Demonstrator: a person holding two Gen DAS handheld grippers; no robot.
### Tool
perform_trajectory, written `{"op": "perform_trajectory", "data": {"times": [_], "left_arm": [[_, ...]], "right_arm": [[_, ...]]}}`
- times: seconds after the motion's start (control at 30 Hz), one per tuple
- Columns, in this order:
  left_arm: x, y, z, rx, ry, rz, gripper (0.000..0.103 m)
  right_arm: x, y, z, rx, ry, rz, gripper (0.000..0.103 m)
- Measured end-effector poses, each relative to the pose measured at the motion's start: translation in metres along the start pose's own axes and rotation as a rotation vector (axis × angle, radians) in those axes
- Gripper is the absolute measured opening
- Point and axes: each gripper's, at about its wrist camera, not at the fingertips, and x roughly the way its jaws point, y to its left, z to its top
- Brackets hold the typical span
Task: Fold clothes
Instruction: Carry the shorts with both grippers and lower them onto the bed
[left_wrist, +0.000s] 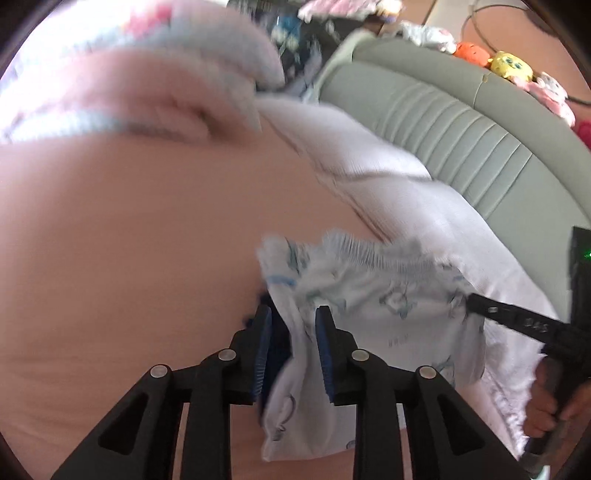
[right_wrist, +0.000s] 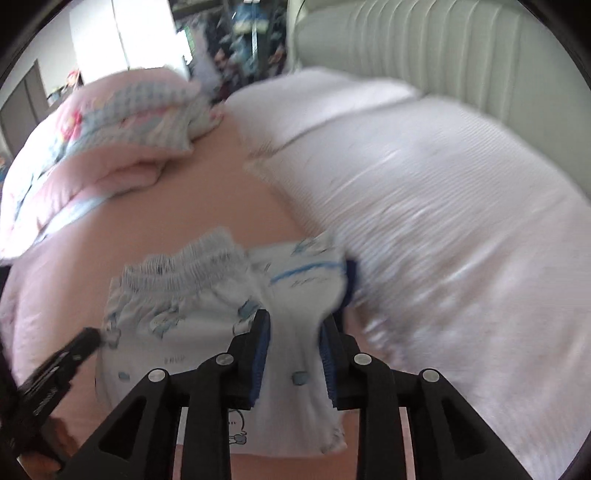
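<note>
A small white garment with pale blue prints and a ruffled elastic waistband (left_wrist: 373, 295) is held up over the pink bed sheet (left_wrist: 129, 240). My left gripper (left_wrist: 293, 317) is shut on one side of it. My right gripper (right_wrist: 295, 325) is shut on the other side of the garment (right_wrist: 177, 299). The right gripper also shows at the right of the left wrist view (left_wrist: 476, 304), touching the cloth. The left gripper shows at the lower left of the right wrist view (right_wrist: 94, 338). Both views are blurred by motion.
A white pillow (right_wrist: 443, 206) lies to the right, against a grey-green ribbed headboard (left_wrist: 461, 129). A folded pink quilt (right_wrist: 110, 122) sits at the far left of the bed. Plush toys (left_wrist: 509, 66) lie beyond the headboard.
</note>
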Motion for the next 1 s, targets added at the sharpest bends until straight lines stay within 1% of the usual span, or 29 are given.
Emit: {"op": "perform_trajectory", "data": {"times": [0.07,0.13,0.17,0.2,0.23,0.27,0.33,0.37,0.43,0.47,0.5,0.53,0.6,0.63,0.7,0.73,0.77,0.8,0.83,0.87,0.9,0.93,1.0], "left_arm": [[-0.006,-0.012,0.003,0.058,-0.017,-0.01,0.022],[-0.001,-0.026,0.004,0.125,0.004,-0.059,0.022],[0.004,-0.033,0.004,0.154,0.018,-0.086,0.022],[0.01,-0.039,0.005,0.179,0.032,-0.114,0.022],[0.019,-0.044,0.008,0.197,0.048,-0.137,0.022],[0.03,-0.048,0.008,0.211,0.073,-0.146,0.022],[0.047,-0.052,0.006,0.233,0.118,-0.122,0.022],[0.054,-0.054,0.006,0.242,0.136,-0.105,0.022],[0.059,-0.048,0.003,0.241,0.147,-0.088,0.022],[0.059,-0.044,0.002,0.234,0.146,-0.083,0.022],[0.057,-0.04,0.003,0.223,0.143,-0.078,0.022],[0.054,-0.037,0.003,0.213,0.14,-0.074,0.022],[0.046,-0.033,0.0,0.196,0.114,-0.042,0.022],[0.044,-0.031,-0.003,0.184,0.103,-0.032,0.022],[0.039,-0.03,-0.012,0.148,0.093,-0.018,0.022],[0.036,-0.03,-0.015,0.137,0.085,-0.005,0.022],[0.035,-0.032,-0.016,0.135,0.072,0.009,0.022],[0.034,-0.034,-0.013,0.143,0.052,0.026,0.022],[0.031,-0.037,-0.011,0.153,0.027,0.038,0.022],[0.025,-0.041,-0.009,0.166,-0.002,0.045,0.024],[0.021,-0.045,-0.008,0.175,-0.022,0.045,0.026],[0.02,-0.047,-0.007,0.176,-0.027,0.045,0.03],[0.023,-0.047,-0.005,0.169,-0.02,0.056,0.033]], "right_arm": [[-0.012,0.008,0.003,-0.042,-0.086,-0.043,0.026],[-0.013,0.009,0.003,-0.056,-0.161,-0.055,0.026],[-0.01,0.007,0.002,-0.05,-0.175,-0.017,0.026],[-0.006,0.006,0.0,-0.041,-0.16,0.063,0.026],[0.003,0.006,-0.002,-0.042,-0.125,0.157,0.026],[0.011,0.01,-0.006,-0.062,-0.094,0.218,0.026],[0.028,0.023,-0.016,-0.138,-0.032,0.244,0.026],[0.036,0.028,-0.02,-0.172,0.002,0.234,0.026],[0.054,0.031,-0.029,-0.211,0.044,0.172,0.025],[0.059,0.028,-0.031,-0.21,0.054,0.162,0.022],[0.061,0.024,-0.031,-0.195,0.06,0.172,0.022],[0.06,0.021,-0.031,-0.18,0.059,0.175,0.022],[0.055,0.016,-0.031,-0.151,0.05,0.172,0.022],[0.053,0.016,-0.031,-0.141,0.062,0.159,0.021],[0.042,0.016,-0.033,-0.158,0.059,0.113,0.022],[0.036,0.016,-0.034,-0.17,0.054,0.089,0.022],[0.03,0.019,-0.037,-0.187,0.038,0.055,0.026],[0.023,0.023,-0.039,-0.208,0.018,0.016,0.026],[0.016,0.025,-0.042,-0.221,0.002,-0.005,0.029],[0.01,0.026,-0.044,-0.23,-0.012,-0.017,0.035],[0.005,0.027,-0.047,-0.234,-0.021,-0.018,0.037],[0.001,0.026,-0.05,-0.231,-0.025,-0.009,0.038],[-0.002,0.022,-0.057,-0.216,-0.019,0.002,0.038]]}}
